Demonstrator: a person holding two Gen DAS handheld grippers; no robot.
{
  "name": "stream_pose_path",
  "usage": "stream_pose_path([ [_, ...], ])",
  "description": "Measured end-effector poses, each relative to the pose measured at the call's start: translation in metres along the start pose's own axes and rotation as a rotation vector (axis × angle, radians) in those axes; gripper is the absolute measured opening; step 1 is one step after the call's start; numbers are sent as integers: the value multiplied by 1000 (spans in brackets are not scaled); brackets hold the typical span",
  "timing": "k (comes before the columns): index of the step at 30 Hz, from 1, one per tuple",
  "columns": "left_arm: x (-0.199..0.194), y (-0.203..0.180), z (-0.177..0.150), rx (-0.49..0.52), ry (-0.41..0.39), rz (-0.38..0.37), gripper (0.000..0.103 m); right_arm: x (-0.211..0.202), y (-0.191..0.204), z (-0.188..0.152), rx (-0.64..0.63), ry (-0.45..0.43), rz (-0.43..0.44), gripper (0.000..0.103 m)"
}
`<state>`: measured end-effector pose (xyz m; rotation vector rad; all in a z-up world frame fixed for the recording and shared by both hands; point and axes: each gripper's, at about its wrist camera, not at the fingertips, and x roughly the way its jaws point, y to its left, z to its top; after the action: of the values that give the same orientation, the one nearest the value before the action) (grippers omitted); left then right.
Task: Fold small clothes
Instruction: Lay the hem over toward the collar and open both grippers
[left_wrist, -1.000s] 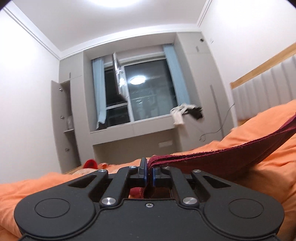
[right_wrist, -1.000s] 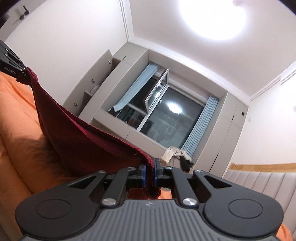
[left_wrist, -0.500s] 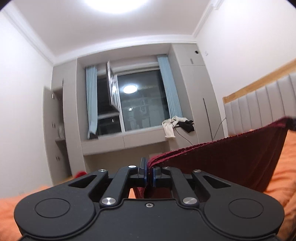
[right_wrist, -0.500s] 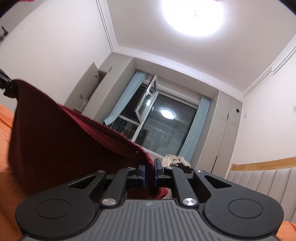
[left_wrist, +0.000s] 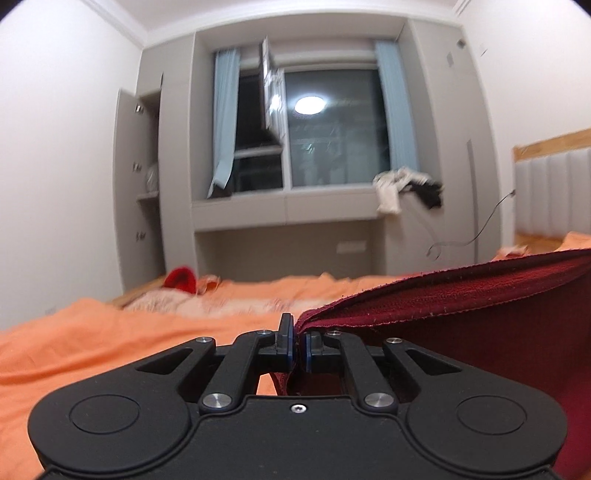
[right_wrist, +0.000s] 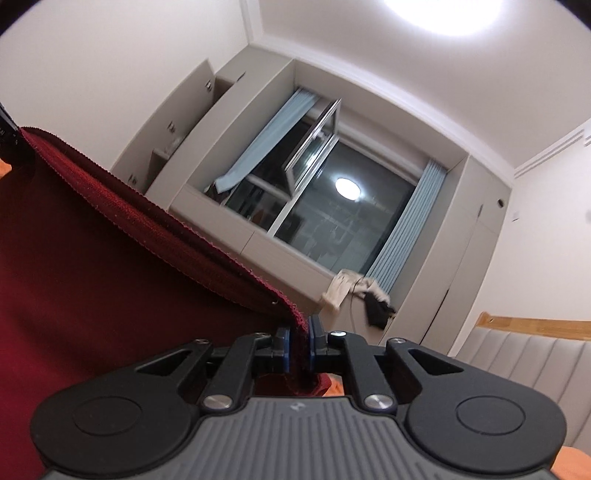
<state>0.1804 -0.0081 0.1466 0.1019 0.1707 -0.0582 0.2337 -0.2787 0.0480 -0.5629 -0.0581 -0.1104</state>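
- While both grippers sit low-centre in their own views, each is clamped on the same dark red garment (left_wrist: 461, 314).
- Left gripper (left_wrist: 296, 345): jaws nearly together, corner of the red fabric pinched between the blue pads; cloth fans out to the right half of the frame, ribbed hem edge running up toward the right border.
- Right gripper (right_wrist: 298, 345): jaws narrow, hem corner of the garment (right_wrist: 110, 258) caught between pads; cloth fills the left side of the frame, hem climbing to upper left, where a dark bit of hardware at the frame edge meets it (prob. the other gripper, can't confirm).
- Garment is strung between the two grips; whether its lower part touches the bed can't be told.
- Orange bedding (left_wrist: 110, 332) spans the lower left and middle of the left view, under and behind the gripper; small red item (left_wrist: 181, 278) + pale clothes heaped at its far end.
- Bg: window (left_wrist: 332, 125) w/ blue curtains centre frame, ceiling lamp reflected in glass; white and black clothes (left_wrist: 406, 186) draped on the ledge right of it.
- Padded headboard (right_wrist: 524, 350) at lower right in right view.
- Left view slightly motion-blurred.
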Motion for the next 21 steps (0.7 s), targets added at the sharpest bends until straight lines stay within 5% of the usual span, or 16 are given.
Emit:
stream_pose_path([
  [6,88,6,-16,-25,128,41,7,63,35,-27,-31,116,64,10],
  [13,151,22,-59,-66,324,50,9,90,71,-59,-95,222,130,13],
  [19,168,28,-81,-86,405,68,26,90,74,-73,-87,260,106,64],
  [21,168,30,-83,-96,408,81,42,88,73,-73,-81,248,93,79],
])
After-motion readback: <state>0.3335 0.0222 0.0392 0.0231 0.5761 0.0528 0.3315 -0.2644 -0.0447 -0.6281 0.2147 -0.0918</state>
